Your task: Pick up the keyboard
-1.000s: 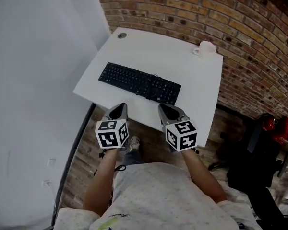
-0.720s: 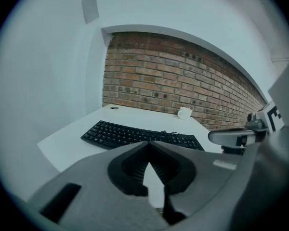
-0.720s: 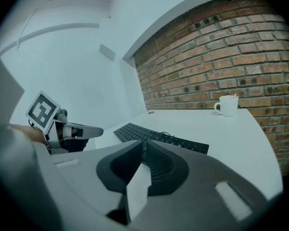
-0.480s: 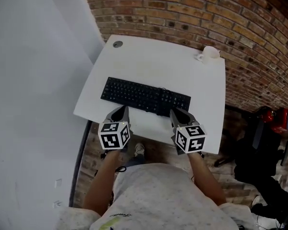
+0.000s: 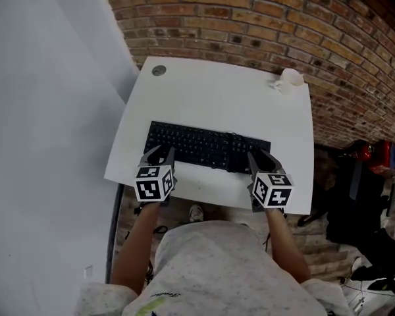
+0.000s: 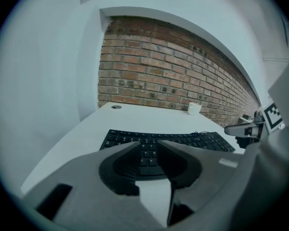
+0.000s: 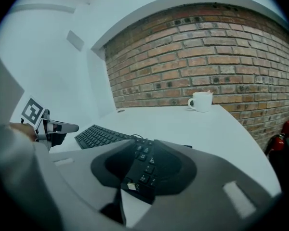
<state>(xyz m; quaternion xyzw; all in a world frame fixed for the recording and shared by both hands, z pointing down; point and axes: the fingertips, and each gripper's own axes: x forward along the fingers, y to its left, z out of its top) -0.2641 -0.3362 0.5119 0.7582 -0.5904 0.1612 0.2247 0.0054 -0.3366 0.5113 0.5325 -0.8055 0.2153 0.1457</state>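
A black keyboard point(image 5: 207, 147) lies flat across the near half of the white desk point(image 5: 217, 101). My left gripper point(image 5: 159, 154) is at its near left corner, jaws a little apart and opening. In the left gripper view point(image 6: 147, 146) the keys point(image 6: 183, 139) show through the narrow gap, and the pads press on nothing. My right gripper point(image 5: 259, 159) is at the near right corner, jaws also opening. In the right gripper view point(image 7: 145, 147) the keyboard's end point(image 7: 140, 170) sits in the gap, untouched.
A white mug point(image 5: 289, 79) stands at the desk's far right corner by the brick wall point(image 5: 263, 18). A round cable hole point(image 5: 158, 71) is at the far left corner. A white wall runs along the left. Dark chair and bags point(image 5: 362, 203) sit on the floor to the right.
Both grippers moved forward from off the desk's near edge to the keyboard's near corners. Their jaws went from shut to slightly parted.
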